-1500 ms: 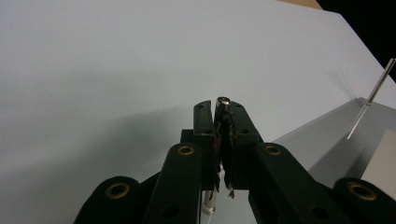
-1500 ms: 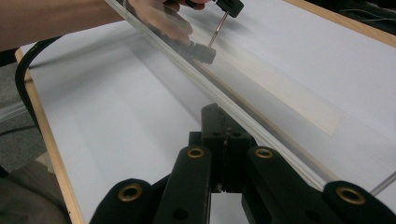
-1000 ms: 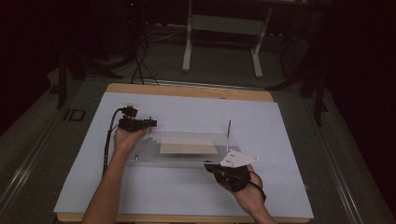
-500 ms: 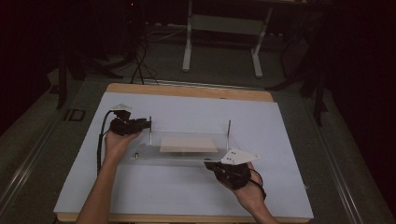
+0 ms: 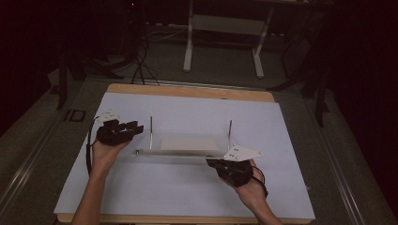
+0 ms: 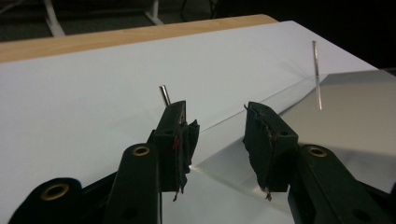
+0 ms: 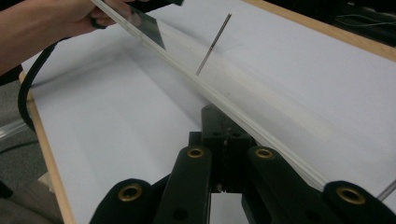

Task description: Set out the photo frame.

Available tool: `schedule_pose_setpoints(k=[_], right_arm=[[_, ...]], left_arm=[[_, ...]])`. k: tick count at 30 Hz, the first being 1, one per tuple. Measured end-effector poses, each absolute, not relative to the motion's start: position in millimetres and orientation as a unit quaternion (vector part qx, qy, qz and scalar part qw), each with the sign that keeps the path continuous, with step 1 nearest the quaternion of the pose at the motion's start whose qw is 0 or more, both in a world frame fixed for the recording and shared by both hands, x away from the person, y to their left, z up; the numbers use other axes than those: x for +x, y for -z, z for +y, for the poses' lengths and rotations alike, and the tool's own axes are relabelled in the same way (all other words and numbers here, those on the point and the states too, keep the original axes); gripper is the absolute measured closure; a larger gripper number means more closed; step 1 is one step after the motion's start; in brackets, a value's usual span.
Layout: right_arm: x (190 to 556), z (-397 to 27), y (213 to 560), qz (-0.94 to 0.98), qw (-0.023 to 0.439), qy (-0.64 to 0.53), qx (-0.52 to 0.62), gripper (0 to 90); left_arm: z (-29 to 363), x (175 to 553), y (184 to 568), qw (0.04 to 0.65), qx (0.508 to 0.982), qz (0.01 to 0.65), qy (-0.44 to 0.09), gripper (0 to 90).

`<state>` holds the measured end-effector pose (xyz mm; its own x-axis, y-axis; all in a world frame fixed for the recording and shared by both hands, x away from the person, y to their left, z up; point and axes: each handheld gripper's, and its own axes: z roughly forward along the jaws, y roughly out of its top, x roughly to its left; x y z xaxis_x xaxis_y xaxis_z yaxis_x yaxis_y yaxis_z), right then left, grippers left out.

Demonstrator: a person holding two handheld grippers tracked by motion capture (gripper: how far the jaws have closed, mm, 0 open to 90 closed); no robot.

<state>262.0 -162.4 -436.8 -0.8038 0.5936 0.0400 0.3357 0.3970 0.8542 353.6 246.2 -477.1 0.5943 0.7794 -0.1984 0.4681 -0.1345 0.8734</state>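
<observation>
A clear plate (image 5: 190,143) lies on the white sheet with a thin metal rod (image 5: 151,131) upright at its left and another rod (image 5: 229,133) at its right. My left gripper (image 5: 137,127) hovers just left of the plate, open with nothing between its fingers. In the left gripper view the left gripper (image 6: 219,135) points at the plate's corner (image 6: 327,121), and the near rod (image 6: 164,94) rises behind one finger. My right gripper (image 5: 212,162) is shut by the plate's front right edge. In the right gripper view the right gripper (image 7: 223,133) rests against that edge (image 7: 261,128).
The white sheet (image 5: 187,197) covers most of a wooden table (image 5: 187,91). Beyond the far edge stand a white table frame (image 5: 220,42) and dark cables (image 5: 136,61) on the floor. A black cable (image 7: 28,93) trails from the left hand.
My left gripper has drawn back to the left, away from the plate's left rod. The right gripper and the plate have stayed in place.
</observation>
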Motion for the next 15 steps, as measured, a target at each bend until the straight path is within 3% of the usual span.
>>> schedule_pose_setpoints(k=[15], right_arm=[[274.6,-163.2,424.3,0.822,0.133,-0.475,0.284,90.0]], left_arm=[[262.9,330.1,478.9,0.502,0.747,0.398,-0.179,58.3]])
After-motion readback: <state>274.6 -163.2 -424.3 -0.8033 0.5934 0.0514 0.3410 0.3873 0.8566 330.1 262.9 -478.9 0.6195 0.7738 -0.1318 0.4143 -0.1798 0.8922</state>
